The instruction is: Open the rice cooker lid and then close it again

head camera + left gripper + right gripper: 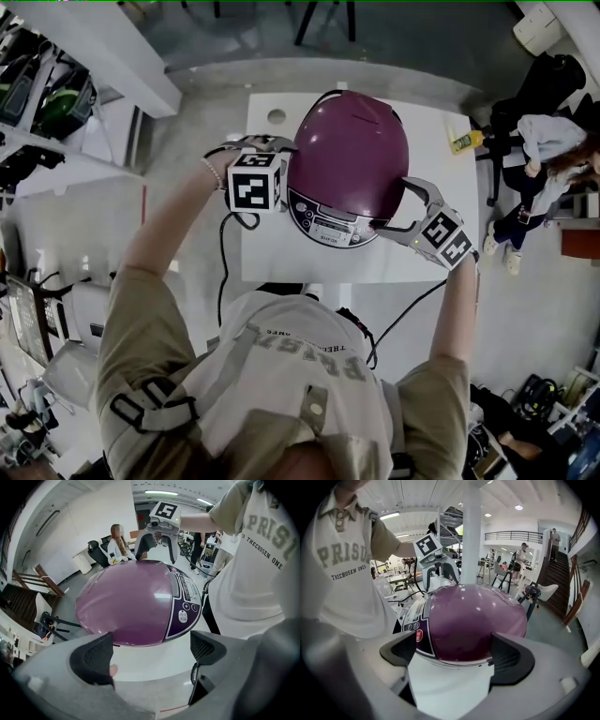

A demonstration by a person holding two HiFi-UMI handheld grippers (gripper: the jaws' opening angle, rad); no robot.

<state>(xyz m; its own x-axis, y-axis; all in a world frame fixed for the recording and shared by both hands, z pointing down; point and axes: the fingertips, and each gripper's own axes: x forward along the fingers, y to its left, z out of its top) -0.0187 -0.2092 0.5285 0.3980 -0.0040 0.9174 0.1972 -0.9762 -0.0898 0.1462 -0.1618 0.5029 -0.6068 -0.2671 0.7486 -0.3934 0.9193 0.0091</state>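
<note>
Operator wears a pale shirt [300, 375] with khaki short sleeves, grey chest lettering and a beaded bracelet [212, 172]. Left gripper [150, 651] and right gripper [454, 653]: grey bodies, black ribbed pads [93, 658], black-and-white marker cubes [255, 183], black cables [223, 272]

I read this as an open-plan lab or office workspace: a white table [431, 258], a seated person [548, 159] by a black office chair [553, 80], shelves [47, 103] of gear, a ceiling strip light [161, 492], a white column [471, 536], a balcony railing [511, 535] and a staircase [558, 581].
</note>
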